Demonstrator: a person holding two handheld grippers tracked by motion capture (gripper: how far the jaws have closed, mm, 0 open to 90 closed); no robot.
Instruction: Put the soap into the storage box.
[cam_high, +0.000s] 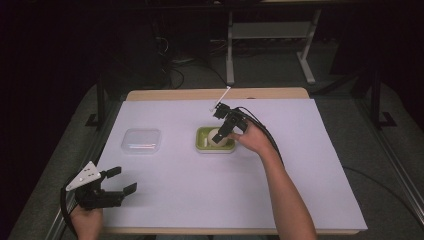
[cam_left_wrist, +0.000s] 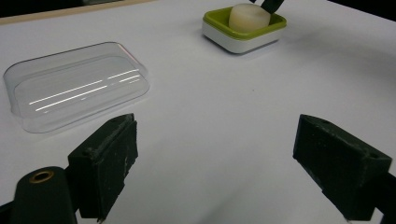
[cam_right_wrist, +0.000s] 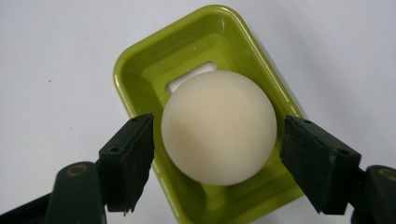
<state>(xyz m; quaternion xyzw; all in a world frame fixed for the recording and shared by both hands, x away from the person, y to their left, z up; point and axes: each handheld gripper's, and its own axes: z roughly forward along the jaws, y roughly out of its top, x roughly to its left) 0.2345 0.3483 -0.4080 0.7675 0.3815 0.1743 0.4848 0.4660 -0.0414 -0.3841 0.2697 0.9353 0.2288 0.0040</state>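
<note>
— Your right tool (cam_right_wrist: 217, 154) hangs over the green dish (cam_right_wrist: 140, 65), jaws apart on either side of the cream round soap (cam_right_wrist: 219, 126); small gaps show on both sides, so nothing is clamped.

— And the soap itself?

— It sits inside the dish, near the middle of the bench (cam_high: 300, 165); the clear lid (cam_high: 142, 140) lies left of the dish, well apart; your left tool (cam_high: 121, 181) is nearer you than the dish, jaws wide, holding nothing.
</note>
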